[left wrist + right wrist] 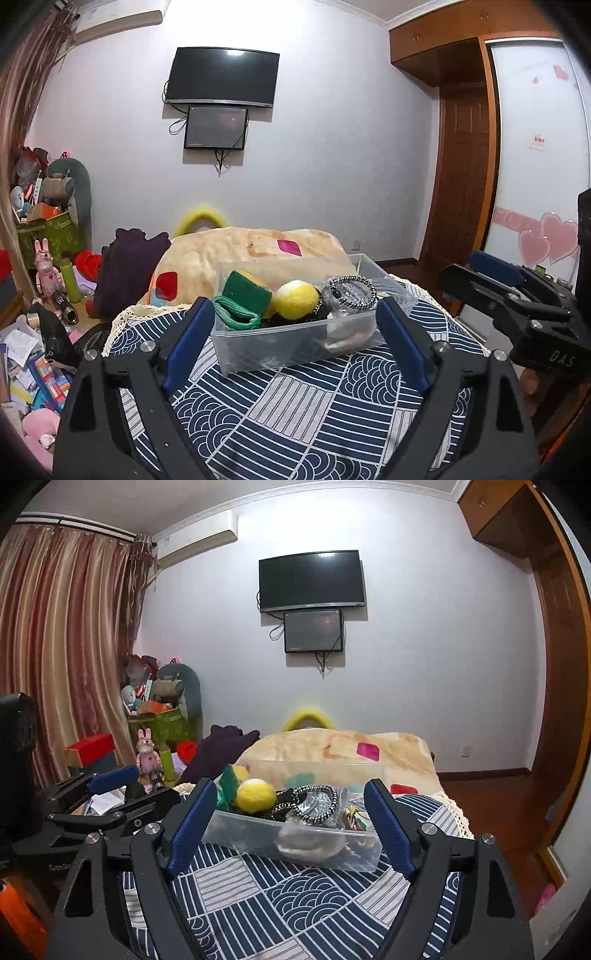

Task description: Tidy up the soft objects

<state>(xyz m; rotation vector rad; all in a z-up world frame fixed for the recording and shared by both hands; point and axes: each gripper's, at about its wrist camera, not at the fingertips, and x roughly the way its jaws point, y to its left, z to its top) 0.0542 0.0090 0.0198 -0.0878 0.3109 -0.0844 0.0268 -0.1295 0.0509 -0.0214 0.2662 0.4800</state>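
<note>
A clear plastic bin [280, 347] stands on the blue-and-white patterned cloth [295, 413]. In it lie a green-and-yellow sponge [245, 291], a yellow felt ball [295, 299], a green band [236, 314] and a black-and-white braided ring [351, 293]. The bin also shows in the right wrist view [295, 845] with the ball [255, 794] and the ring [317, 805]. My left gripper [293, 314] is open and empty, just short of the bin. My right gripper [291, 801] is open and empty, just in front of the bin.
A cream quilt with coloured patches [258, 251] lies behind the bin. A dark purple garment [125, 269] lies to its left. Clutter, toys and boxes [44, 295] fill the floor at the left. A wooden door [465, 177] is at the right.
</note>
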